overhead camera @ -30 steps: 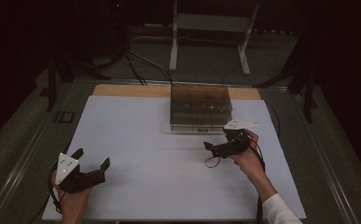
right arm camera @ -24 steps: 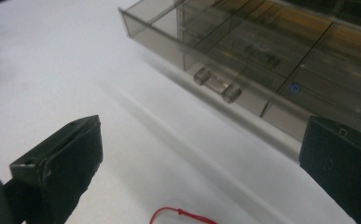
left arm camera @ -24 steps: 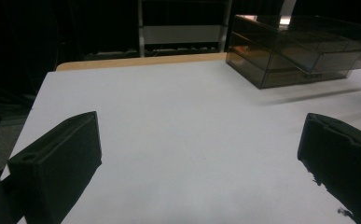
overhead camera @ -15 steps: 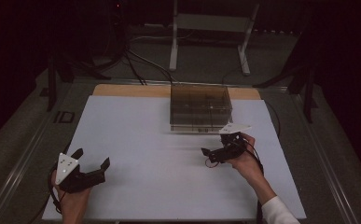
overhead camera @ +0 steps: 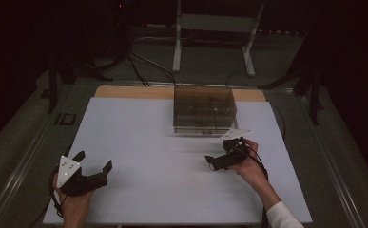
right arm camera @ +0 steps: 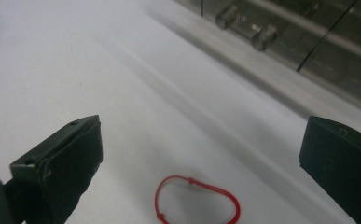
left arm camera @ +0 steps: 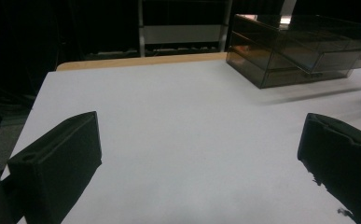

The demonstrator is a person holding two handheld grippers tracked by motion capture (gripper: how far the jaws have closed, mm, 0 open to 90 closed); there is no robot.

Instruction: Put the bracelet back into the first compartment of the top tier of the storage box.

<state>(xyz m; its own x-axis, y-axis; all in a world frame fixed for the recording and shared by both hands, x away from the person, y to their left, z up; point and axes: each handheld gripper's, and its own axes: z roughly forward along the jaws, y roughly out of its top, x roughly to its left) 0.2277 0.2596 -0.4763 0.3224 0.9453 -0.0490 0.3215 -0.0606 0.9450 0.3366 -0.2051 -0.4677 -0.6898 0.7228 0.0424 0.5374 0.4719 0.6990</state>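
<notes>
We hold the right tongs [right arm camera: 201, 154] spread wide with the red loop [right arm camera: 197, 199] lying between their jaws, ready to pinch it, while the left tongs [overhead camera: 93, 166], also spread and empty, wait well apart.

Place: a lab-style recording setup
Worktop: white sheet [overhead camera: 172, 156] over a wooden board, bare but for a smoked-plastic drawer box [overhead camera: 204, 110] at the far edge
Surroundings: dark curtains, loose cables [overhead camera: 139, 66], a metal stand [overhead camera: 215, 28] on the far side

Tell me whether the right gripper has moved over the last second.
Yes. In the high view the right gripper has come toward the person's side of the table, away from the clear drawer box, and slightly left. It stands open over a red cord loop.
</notes>
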